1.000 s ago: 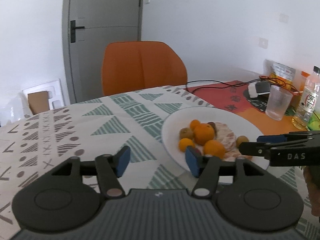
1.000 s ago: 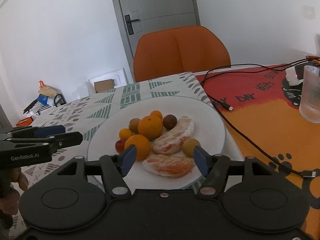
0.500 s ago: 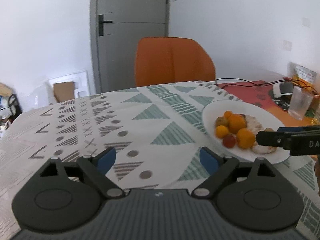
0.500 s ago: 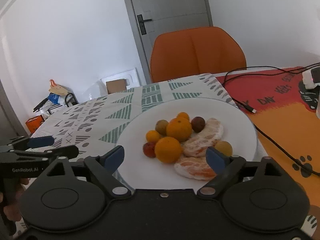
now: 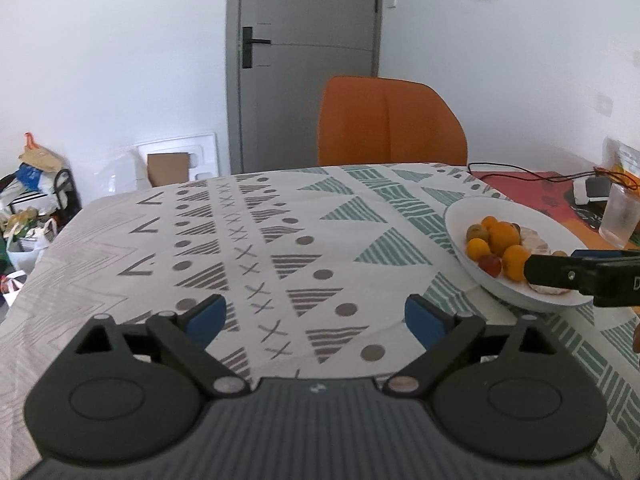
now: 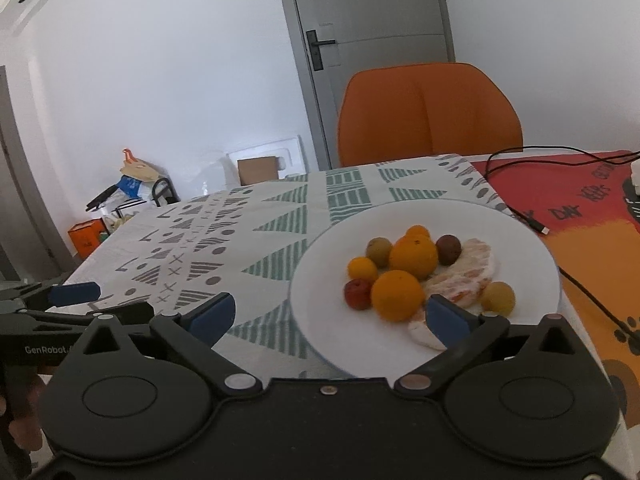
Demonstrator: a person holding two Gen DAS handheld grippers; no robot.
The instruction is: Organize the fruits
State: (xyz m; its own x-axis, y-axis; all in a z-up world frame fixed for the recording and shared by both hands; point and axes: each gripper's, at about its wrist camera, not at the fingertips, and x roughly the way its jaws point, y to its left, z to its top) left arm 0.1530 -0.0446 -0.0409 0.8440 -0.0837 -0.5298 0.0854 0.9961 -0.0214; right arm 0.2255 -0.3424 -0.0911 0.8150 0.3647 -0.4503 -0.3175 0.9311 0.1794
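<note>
A white plate (image 6: 320, 320) is seen on the patterned tablecloth (image 5: 280, 240), beside a red and orange mat (image 6: 580, 208). On the plate, two large oranges (image 6: 412, 256), two small orange citrus fruits (image 6: 362, 269), a red fruit (image 6: 357, 294), two yellow-green fruits (image 6: 497, 297), a dark purple fruit (image 6: 448, 249) and peeled citrus segments (image 6: 472, 268) are grouped together. The left gripper (image 5: 316, 314) is held over bare tablecloth, well left of the plate; its jaws have just been opening and are spread wide, nothing between them. The right gripper (image 6: 328, 314) is held at the plate's near rim; its jaws have just been opening and are likewise spread wide, no fruit being touched. An orange chair (image 5: 390, 120) is noted behind the table.
</note>
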